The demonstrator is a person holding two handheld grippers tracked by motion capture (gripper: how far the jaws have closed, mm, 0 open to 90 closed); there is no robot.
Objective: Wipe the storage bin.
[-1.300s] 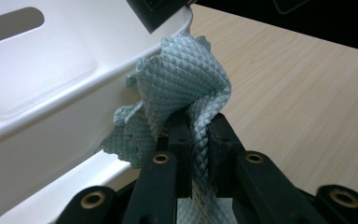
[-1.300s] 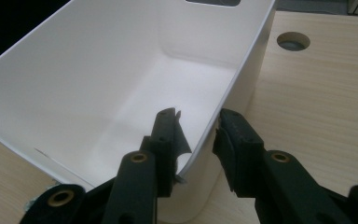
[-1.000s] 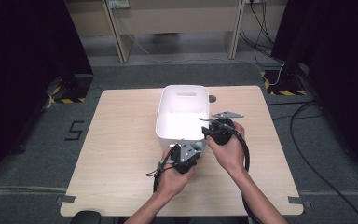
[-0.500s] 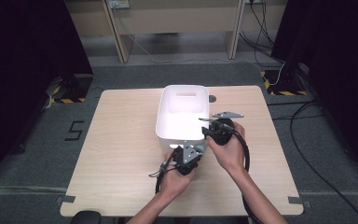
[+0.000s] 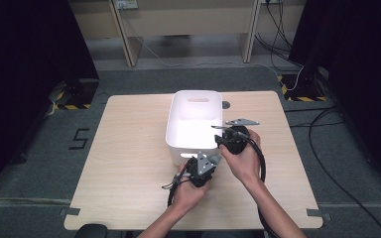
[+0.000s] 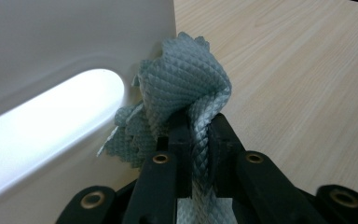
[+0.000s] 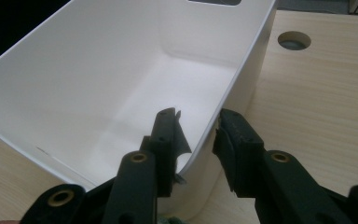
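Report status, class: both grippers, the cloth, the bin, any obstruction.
Left gripper shut on grey cloth, against white bin's outer wall by the handle slot. Right gripper straddles the bin rim, one jaw inside, one outside. Nothing in the way.

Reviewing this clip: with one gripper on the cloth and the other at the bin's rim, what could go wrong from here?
1. The right gripper straddles the white bin's rim at a corner with its jaws apart; closing off-centre might let the rim slip, or tip the bin.
2. The left gripper pinches the grey cloth in a bunch, pressed against the bin's outer wall by the handle slot; wiping may shove the bin across the table.
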